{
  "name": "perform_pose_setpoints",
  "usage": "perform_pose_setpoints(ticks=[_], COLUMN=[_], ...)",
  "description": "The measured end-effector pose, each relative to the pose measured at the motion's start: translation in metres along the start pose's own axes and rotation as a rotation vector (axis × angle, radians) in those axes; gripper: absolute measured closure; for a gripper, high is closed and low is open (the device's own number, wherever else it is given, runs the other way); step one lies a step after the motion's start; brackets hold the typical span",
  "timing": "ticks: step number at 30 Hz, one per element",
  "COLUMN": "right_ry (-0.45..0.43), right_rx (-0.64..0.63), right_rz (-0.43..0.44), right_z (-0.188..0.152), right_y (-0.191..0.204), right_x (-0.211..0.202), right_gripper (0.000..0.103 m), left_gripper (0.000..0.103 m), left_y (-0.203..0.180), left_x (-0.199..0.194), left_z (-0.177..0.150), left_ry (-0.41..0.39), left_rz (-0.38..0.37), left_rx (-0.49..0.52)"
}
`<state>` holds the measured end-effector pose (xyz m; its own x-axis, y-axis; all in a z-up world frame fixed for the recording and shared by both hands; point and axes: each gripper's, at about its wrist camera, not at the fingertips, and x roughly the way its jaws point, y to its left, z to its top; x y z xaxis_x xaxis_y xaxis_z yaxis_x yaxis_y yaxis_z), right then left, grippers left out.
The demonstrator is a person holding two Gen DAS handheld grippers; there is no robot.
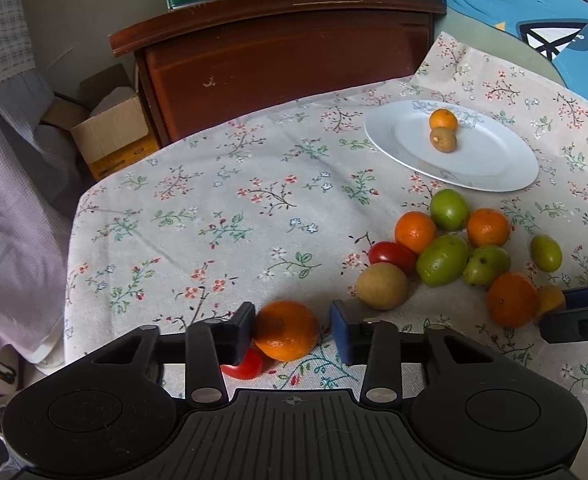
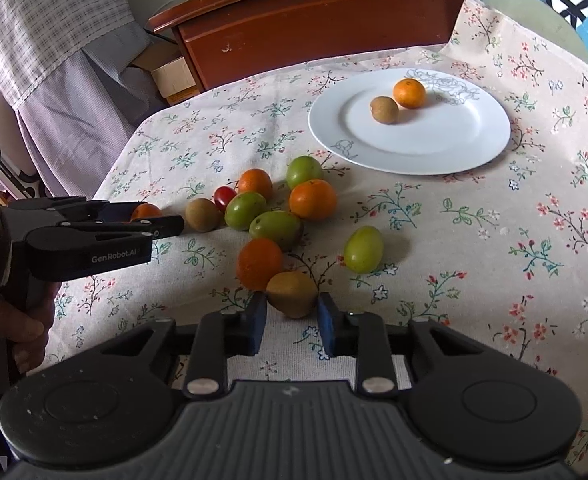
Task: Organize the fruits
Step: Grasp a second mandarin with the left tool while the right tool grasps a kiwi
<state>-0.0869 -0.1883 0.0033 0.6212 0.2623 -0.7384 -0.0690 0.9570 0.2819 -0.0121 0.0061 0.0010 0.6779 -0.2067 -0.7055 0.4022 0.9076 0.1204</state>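
Note:
A white plate (image 1: pixel 494 168) (image 2: pixel 466 148) holds an orange (image 1: pixel 443 119) and a brown fruit (image 1: pixel 443 139). My left gripper (image 1: pixel 292 330) is open around an orange (image 1: pixel 287 330) on the tablecloth; its left pad touches it, the right pad stands apart. A red tomato (image 1: pixel 246 366) lies under the left finger. My right gripper (image 2: pixel 292 320) has its pads against both sides of a brown fruit (image 2: pixel 292 293) on the cloth. A pile of oranges, green fruits, a brown fruit and a tomato (image 2: pixel 270 208) lies between gripper and plate. The right gripper also shows in the left wrist view (image 1: pixel 574 312).
A floral tablecloth (image 2: pixel 494 260) covers the table. A wooden cabinet (image 1: pixel 278 60) stands behind it, with cardboard boxes (image 1: pixel 110 136) on the floor at left. A lone green fruit (image 2: pixel 363 249) lies right of the pile.

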Motion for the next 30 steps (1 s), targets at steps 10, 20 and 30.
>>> perform_pose_setpoints(ticks=[10,20,30], right_ry=[-0.026,0.003,-0.037], right_rx=[0.022,0.028,0.036], right_rz=[0.009,0.017,0.029], right_z=[0.004,0.003,0.008], right_y=[-0.002,-0.001,-0.002], right_x=[-0.004,0.0,-0.009], right_gripper=[0.076,0.076,0.076], left_gripper=[0.072,0.071,0.072], left_y=[-0.014,-0.006,-0.017], left_x=[-0.01,-0.003,-0.026], left_z=[0.006,0.0,0.016], left_ry=[-0.024,0.008,-0.076], left_rz=[-0.028,-0.017,-0.055], left_rx=[0.014,-0.038,-0.054])
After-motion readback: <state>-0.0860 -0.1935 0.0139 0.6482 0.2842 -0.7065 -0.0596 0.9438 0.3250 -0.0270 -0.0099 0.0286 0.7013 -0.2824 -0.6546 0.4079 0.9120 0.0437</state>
